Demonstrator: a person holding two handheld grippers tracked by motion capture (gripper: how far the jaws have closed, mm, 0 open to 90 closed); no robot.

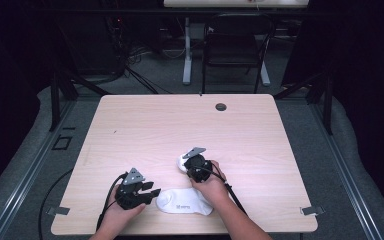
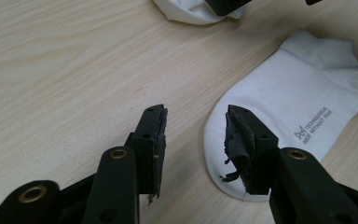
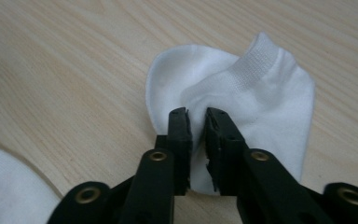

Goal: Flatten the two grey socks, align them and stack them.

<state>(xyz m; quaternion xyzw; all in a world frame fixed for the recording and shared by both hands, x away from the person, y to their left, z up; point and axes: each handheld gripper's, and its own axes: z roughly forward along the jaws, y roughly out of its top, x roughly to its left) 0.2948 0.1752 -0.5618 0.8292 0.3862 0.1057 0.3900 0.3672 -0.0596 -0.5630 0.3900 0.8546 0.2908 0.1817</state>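
Two white socks lie on the wooden table (image 1: 145,130). The flat sock (image 1: 186,202) (image 2: 284,107), with grey printed lettering, rests near the front edge. My left gripper (image 1: 155,192) (image 2: 196,114) is open just left of that sock's toe, its right jaw over the toe's edge and nothing between the jaws. The second sock (image 1: 181,161) (image 3: 256,88) is crumpled, its ribbed cuff turned up. My right gripper (image 1: 189,163) (image 3: 197,114) is shut on a pinch of its fabric. That sock's edge (image 2: 186,11) is also in the left gripper view.
A round cable hole (image 1: 221,106) sits near the table's far edge. A black chair (image 1: 235,45) and a white desk leg (image 1: 186,50) stand beyond the table. Metal clips (image 1: 59,210) (image 1: 311,210) mark the front corners. The flat sock's toe (image 3: 4,186) is at the lower left of the right gripper view.
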